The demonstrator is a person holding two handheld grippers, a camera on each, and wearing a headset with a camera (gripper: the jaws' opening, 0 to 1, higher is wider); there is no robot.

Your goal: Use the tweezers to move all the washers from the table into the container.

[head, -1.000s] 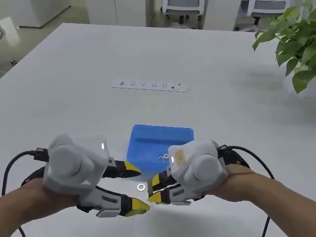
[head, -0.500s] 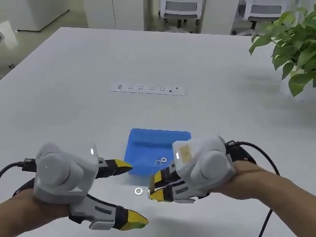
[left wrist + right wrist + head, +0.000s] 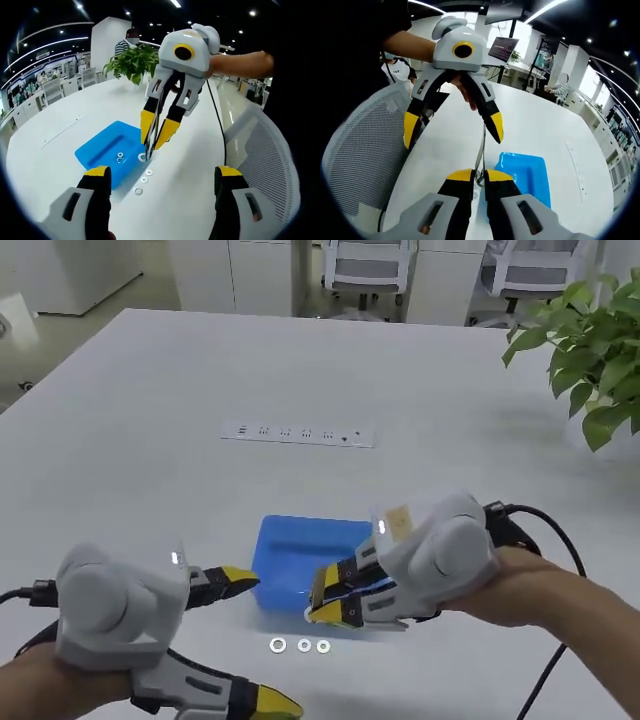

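Clamping the tweezers [image 3: 481, 150], the right claw [image 3: 322, 602] hides their upper end.

White table [image 3: 450, 470] — office chairs [image 3: 365, 265] beyond, leafy plant [image 3: 590, 350] beside.

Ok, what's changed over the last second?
The right gripper, tongs shut on the tweezers, moved from the table up to the front edge of the blue container; a washer seems to sit at the tweezer tip. The left gripper drew back toward the person, tongs open. Three washers now show on the table, earlier one. The blue container and power strip stayed put.
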